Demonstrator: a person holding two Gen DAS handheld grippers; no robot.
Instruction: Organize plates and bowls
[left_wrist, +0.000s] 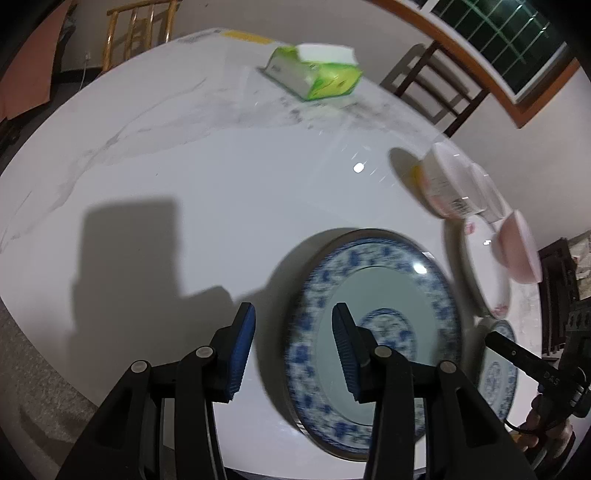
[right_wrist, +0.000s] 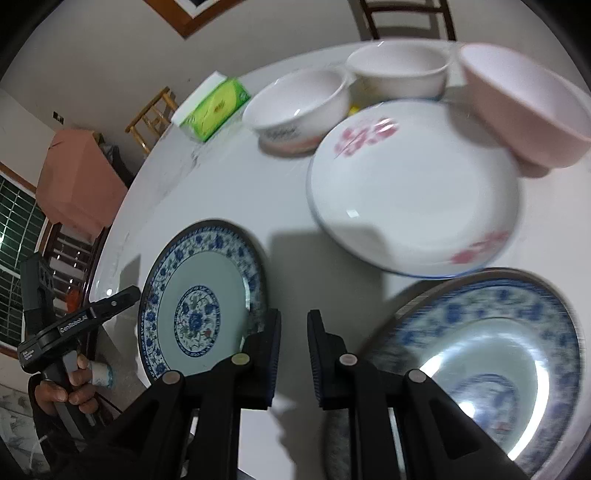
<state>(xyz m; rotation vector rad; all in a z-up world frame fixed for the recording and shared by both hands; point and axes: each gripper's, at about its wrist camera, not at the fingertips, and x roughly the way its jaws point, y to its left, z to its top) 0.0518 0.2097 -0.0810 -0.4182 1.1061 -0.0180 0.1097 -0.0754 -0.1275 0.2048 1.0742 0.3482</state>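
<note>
Left tongs (left_wrist: 293, 349) gape, released, straddling the rim of a blue plate (left_wrist: 373, 343) on the table (left_wrist: 184, 177). Right tongs (right_wrist: 294, 356) hang parted, empty, between two blue plates; beyond them, a white plate (right_wrist: 410, 192), then bowls (right_wrist: 299, 107).

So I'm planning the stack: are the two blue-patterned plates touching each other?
Apart. The right wrist view shows a strip of bare table between the sharp blue plate and the blurred blue plate.

Dim indoor light from overhead, hard shadows on the table (left_wrist: 184, 177), glare spots, motion blur, fisheye-bent edges.
</note>
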